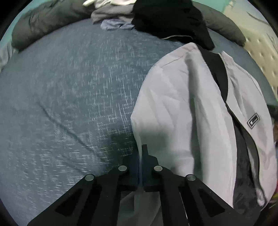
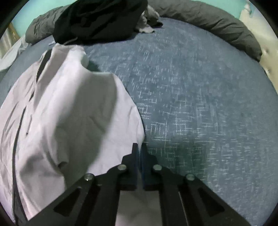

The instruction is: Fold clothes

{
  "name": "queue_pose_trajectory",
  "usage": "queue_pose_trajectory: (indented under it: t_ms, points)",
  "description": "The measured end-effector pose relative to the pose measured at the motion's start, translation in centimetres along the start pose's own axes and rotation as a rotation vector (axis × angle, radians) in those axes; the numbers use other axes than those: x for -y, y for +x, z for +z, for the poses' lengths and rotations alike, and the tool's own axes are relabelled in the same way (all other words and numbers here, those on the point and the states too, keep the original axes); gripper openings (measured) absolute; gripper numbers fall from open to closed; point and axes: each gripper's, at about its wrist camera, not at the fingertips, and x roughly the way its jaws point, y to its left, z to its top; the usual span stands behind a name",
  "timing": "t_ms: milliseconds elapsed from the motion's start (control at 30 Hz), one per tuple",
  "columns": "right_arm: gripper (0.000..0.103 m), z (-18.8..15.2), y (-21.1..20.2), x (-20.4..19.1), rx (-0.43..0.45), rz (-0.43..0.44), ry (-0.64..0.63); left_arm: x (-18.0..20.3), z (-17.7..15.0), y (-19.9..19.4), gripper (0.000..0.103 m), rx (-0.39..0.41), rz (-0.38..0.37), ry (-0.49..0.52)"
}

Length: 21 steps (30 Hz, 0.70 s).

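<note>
A pale grey jacket (image 1: 182,104) with dark lining and a small chest badge lies on the blue-grey bedspread (image 1: 69,95), at the right of the left wrist view. My left gripper (image 1: 142,153) is shut on the jacket's left edge, and pale cloth shows between and below its fingers. In the right wrist view the same jacket (image 2: 69,113) fills the left side, its open front showing as a dark strip. My right gripper (image 2: 139,149) is shut at the jacket's right edge, with white cloth bunched under its fingers.
A black garment (image 1: 170,19) and a heap of grey and bluish clothes (image 1: 113,15) lie at the far side of the bed. A dark grey rolled quilt (image 2: 217,22) runs along the back. A cream tufted headboard (image 1: 260,52) stands at the right.
</note>
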Motion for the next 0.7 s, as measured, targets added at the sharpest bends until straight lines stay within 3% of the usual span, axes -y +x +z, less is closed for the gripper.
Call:
queue_pose_trajectory:
  t_ms: [433, 700]
  points:
    - [0.001, 4.6, -7.5, 7.9, 0.168, -0.164, 0.120, -5.1, 2.5, -6.5, 0.001, 0.111, 0.166, -0.055]
    - [0.001, 5.8, -8.4, 12.4, 0.155, -0.289, 0.180, -7.4, 5.6, -6.1, 0.001, 0.102, 0.233, -0.046]
